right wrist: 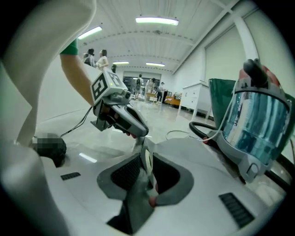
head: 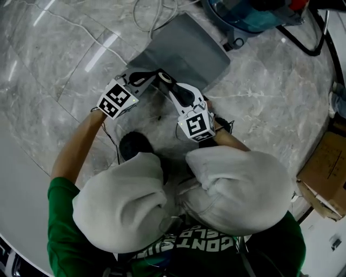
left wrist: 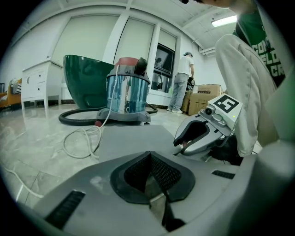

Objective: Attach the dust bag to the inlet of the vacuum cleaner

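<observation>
Your head camera looks steeply down at the floor. Cameras on the left hand-held gripper and right hand-held gripper sit low, facing each other; both show the dust bag and vacuum cleaner.

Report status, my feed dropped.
Left gripper, right gripper shut on dust bag edge. Bag on floor, apart from vacuum cleaner. White cord alongside.

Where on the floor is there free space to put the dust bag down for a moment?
Most bare: the grey marble floor left of the flat grey dust bag. Also bare to the right of the right tongs, before the cardboard box. Crowded at the top: white cable, blue vacuum cleaner, black hose.
</observation>
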The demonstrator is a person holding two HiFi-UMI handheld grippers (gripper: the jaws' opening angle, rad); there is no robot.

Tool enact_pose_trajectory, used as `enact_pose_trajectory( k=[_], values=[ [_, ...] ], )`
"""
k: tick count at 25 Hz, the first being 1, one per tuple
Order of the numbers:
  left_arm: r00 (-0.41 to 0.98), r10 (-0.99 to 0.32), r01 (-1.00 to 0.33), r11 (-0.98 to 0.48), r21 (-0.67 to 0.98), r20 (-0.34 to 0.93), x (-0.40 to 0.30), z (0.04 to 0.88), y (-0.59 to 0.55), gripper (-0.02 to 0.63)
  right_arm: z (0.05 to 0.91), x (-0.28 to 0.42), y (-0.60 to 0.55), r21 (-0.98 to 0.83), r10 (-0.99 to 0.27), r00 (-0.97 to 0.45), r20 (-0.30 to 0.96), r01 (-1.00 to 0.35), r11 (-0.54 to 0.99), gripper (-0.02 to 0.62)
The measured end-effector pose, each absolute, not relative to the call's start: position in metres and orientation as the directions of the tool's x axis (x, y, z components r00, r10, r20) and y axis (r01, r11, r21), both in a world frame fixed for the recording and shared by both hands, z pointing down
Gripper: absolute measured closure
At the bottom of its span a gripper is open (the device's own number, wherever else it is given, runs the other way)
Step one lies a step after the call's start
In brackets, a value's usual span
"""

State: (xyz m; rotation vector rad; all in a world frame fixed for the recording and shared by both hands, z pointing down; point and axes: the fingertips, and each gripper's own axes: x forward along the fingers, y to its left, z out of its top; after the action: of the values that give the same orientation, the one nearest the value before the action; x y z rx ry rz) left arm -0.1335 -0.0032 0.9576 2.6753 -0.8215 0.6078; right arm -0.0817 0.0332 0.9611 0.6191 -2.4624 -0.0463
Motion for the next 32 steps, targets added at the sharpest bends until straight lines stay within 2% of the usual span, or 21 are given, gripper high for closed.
enact_pose_trajectory(
  k=[6, 9, 10, 15, 20, 27, 32],
  values=[
    [0.769, -0.421, -0.540, -0.830, 0.137, 0.480, -0.112, 0.956, -0.021, 0.609, 0.972, -0.076, 0.007, 0.107, -0.431, -0.694, 0.577, -0.459, 0.882, 0.509],
    [0.772, -0.399, -0.515, -0.849, 0.120, 0.495, -0.107, 0.955, -0.022, 0.609, 0.975, -0.076, 0.004, 0.080, -0.404, -0.705, 0.583, -0.445, 0.892, 0.576],
    [0.771, -0.405, -0.513, -0.852, 0.103, 0.492, -0.109, 0.950, -0.024, 0.609, 0.974, -0.077, 0.005, 0.078, -0.398, -0.710, 0.580, -0.438, 0.896, 0.580],
    [0.782, -0.454, -0.538, -0.837, 0.094, 0.428, -0.126, 0.907, -0.061, 0.609, 0.972, -0.081, 0.008, 0.082, -0.382, -0.725, 0.572, -0.413, 0.907, 0.580],
    [0.779, -0.375, -0.467, -0.882, 0.067, 0.503, -0.126, 0.925, -0.069, 0.609, 0.956, -0.084, 0.009, 0.044, -0.368, -0.755, 0.543, -0.412, 0.910, 0.580],
    [0.805, -0.196, -0.389, -0.888, 0.248, 0.560, -0.120, 0.956, -0.049, 0.606, 0.950, -0.067, -0.008, 0.015, -0.397, -0.754, 0.524, -0.458, 0.889, 0.580],
    [0.825, -0.162, -0.371, -0.878, 0.301, 0.542, -0.117, 0.960, -0.042, 0.606, 0.957, -0.058, -0.014, -0.026, -0.379, -0.757, 0.532, -0.462, 0.886, 0.580]
  ],
)
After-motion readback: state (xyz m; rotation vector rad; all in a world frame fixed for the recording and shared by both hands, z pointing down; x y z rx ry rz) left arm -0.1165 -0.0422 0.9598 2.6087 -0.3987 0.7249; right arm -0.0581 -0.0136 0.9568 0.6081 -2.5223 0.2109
